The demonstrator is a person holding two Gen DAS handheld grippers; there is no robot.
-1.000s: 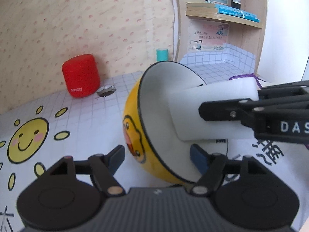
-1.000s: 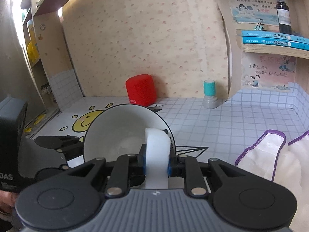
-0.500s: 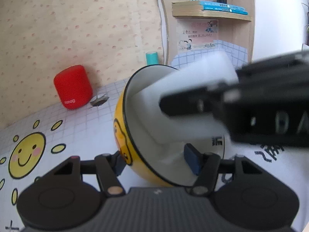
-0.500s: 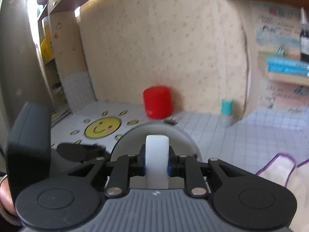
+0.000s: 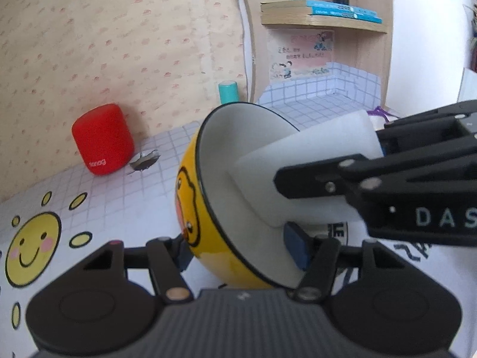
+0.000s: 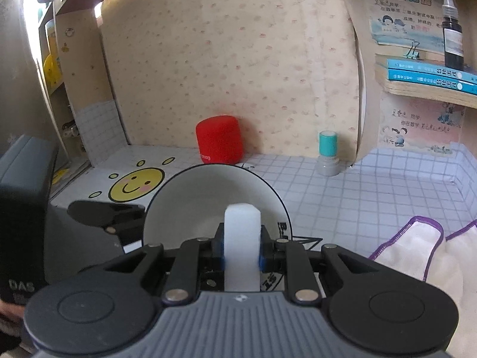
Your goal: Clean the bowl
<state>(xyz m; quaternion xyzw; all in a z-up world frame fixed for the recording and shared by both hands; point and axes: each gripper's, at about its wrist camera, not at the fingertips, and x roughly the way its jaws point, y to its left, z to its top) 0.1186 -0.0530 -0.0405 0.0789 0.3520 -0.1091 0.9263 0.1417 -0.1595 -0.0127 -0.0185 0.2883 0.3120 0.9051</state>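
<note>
- The left gripper (image 5: 238, 253) is clamping the bowl (image 5: 238, 179) by its rim, one pad on the yellow outside, the other on the white inside.
- The bowl is being held tipped on its side above the table (image 5: 119, 197), its opening facing the right gripper (image 6: 241, 249).
- The right gripper is squeezing a white sponge (image 6: 242, 238) between its blue pads, and the sponge's far end is pressing into the bowl's white inner wall.
- Seen from the left wrist, the right gripper's black linkage is crossing in front of the bowl's mouth and hiding part of the sponge and the rim.
- A red speaker (image 6: 219, 138) is standing behind the bowl by the back wall, well apart from it.
- A teal-capped bottle (image 6: 328, 153) is standing further right along the same wall.
- A sun sticker (image 6: 135, 183) is lying on the table, left of the bowl.
- White cloths (image 6: 417, 250) with purple edging are lying on the right side of the table.
- Books (image 6: 429, 74) and a dark bottle (image 6: 453, 35) are sitting on the shelf (image 6: 423, 92) above.
</note>
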